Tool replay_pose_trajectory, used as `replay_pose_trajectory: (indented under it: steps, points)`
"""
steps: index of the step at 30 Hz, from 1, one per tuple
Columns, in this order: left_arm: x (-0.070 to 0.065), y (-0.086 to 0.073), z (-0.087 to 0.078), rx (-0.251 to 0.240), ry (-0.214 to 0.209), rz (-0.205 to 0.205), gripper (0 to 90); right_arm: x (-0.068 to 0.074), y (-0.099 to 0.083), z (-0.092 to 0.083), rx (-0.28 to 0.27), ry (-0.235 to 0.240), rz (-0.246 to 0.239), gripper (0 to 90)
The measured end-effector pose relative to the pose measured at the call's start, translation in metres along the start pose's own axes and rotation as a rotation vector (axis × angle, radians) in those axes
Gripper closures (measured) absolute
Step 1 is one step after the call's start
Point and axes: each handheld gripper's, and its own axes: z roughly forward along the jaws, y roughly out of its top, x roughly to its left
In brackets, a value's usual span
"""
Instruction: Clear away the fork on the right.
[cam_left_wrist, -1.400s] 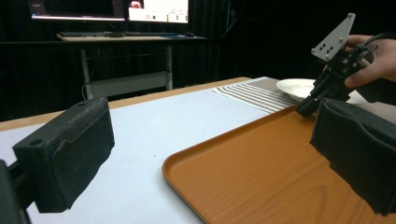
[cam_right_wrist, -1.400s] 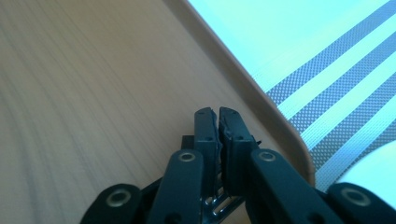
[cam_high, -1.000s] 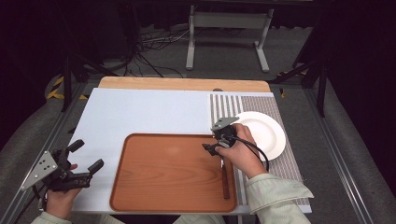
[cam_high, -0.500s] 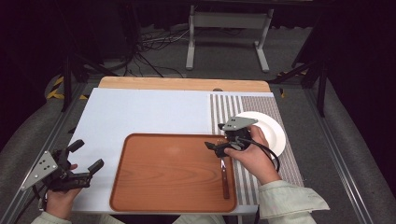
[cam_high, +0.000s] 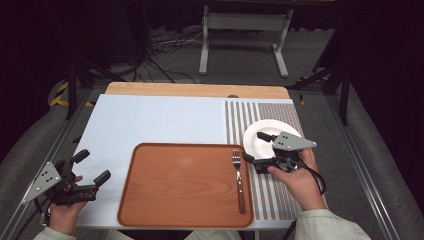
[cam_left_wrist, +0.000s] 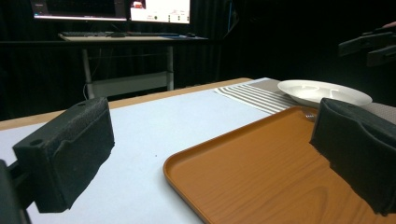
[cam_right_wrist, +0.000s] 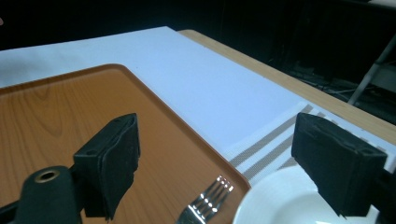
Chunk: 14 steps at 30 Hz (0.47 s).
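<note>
Silver metal fork (cam_high: 238, 177) lying lower right on brown wood-grain tray (cam_high: 175, 190); right gripper (cam_high: 256, 146) hovering spread beside white round plate (cam_high: 262, 131); left gripper (cam_high: 91, 165) resting spread, lower left.

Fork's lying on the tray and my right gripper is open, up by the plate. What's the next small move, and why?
Probably bring the right gripper over the plate and lower one jaw inside its rim. Its jaws are open and empty beside the plate; the fork lies released on the tray, whose bare middle suits the plate. The left gripper rests open, far off.
</note>
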Motion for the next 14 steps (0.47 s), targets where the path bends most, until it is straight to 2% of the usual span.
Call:
replay_pose_trajectory:
  steps: [1,4,6,9,12,14]
  points:
    - [0.000,0.000,0.000,-0.001,-0.001,0.002,0.2,-0.002,-0.009,-0.010,-0.024,-0.005,0.007,16.2]
    - [0.000,0.000,0.000,0.001,0.000,0.000,0.2,-0.006,-0.025,-0.026,-0.062,-0.025,0.022,16.0]
    - [0.000,0.000,0.000,0.000,0.001,-0.001,0.2,-0.007,-0.029,-0.029,-0.070,-0.030,0.028,16.0]
    - [0.000,0.000,0.001,0.001,0.000,0.000,0.2,-0.011,-0.046,-0.041,-0.106,-0.046,0.060,16.1]
    - [0.000,0.000,0.001,0.003,0.000,0.002,0.2,-0.013,-0.066,-0.049,-0.105,-0.058,0.072,16.1]
    - [0.000,0.000,0.001,0.004,0.001,0.002,0.2,-0.013,-0.069,-0.050,-0.108,-0.057,0.072,16.2]
